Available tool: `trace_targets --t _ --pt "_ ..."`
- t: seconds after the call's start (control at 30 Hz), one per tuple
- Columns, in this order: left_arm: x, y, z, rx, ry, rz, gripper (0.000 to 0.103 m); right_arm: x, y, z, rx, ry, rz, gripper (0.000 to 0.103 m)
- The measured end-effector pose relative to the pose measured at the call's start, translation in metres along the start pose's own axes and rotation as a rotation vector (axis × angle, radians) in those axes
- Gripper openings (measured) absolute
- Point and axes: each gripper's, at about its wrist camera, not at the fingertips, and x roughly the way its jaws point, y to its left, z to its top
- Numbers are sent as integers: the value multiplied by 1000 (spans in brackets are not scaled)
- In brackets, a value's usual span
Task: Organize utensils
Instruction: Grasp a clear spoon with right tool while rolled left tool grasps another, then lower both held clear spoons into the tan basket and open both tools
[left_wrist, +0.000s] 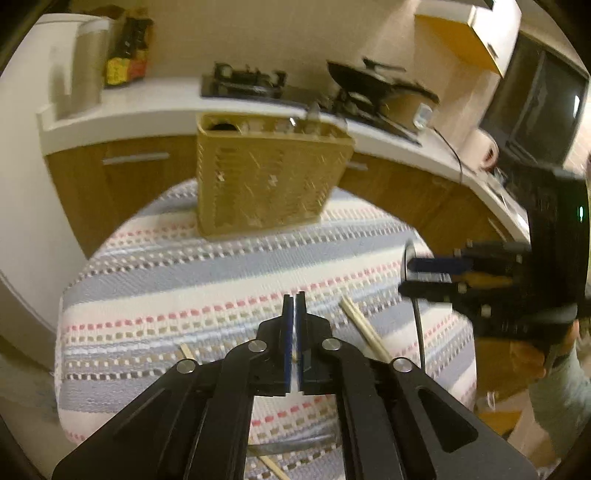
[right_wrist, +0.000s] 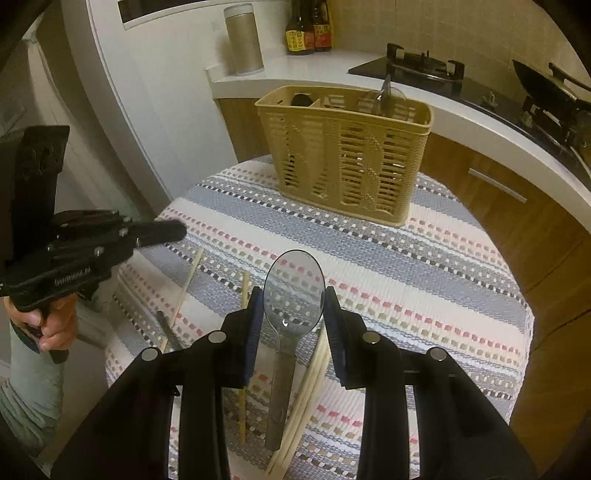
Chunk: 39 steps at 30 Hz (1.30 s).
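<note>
A tan slotted utensil basket (left_wrist: 266, 184) (right_wrist: 347, 158) stands at the far side of the striped tablecloth (right_wrist: 424, 280), with utensils in its compartments. My right gripper (right_wrist: 293, 290) (left_wrist: 406, 275) is shut on a spoon (right_wrist: 294, 266) with a clear bowl, held above the cloth. The pads press on the bowl's sides and the grey handle (right_wrist: 280, 387) points back under the gripper. My left gripper (left_wrist: 294, 306) (right_wrist: 177, 230) hovers over the near left of the table, its blue pads almost touching and nothing seen held. Wooden chopsticks (right_wrist: 188, 280) (left_wrist: 364, 328) lie loose on the cloth.
A dark utensil (right_wrist: 168, 328) lies by the left chopsticks. Behind the table runs a white counter (right_wrist: 480, 122) with a gas stove (right_wrist: 424, 66), a wok (left_wrist: 365, 79), sauce bottles (right_wrist: 308, 29) and a metal canister (right_wrist: 243, 40). A person's hand (right_wrist: 55, 325) holds the left gripper.
</note>
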Motion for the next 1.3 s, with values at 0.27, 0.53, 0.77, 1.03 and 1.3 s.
trace_targets --t 0.27,0.53,0.77,1.03,1.3 --pt "18 -45 -45 365 200 -73 45 -2 -19 -19 39 41 19 30" --pt "40 -81 -90 669 385 -86 49 -2 -22 -30 61 65 34 30" --pt "58 -87 -97 773 511 -114 49 -4 -21 -34 55 86 25 30" --pt "85 -98 -87 786 548 -136 42 -10 -27 -37 74 83 28 30" --pt "72 -66 -62 540 417 -167 31 -26 -41 -36 104 30 35 30"
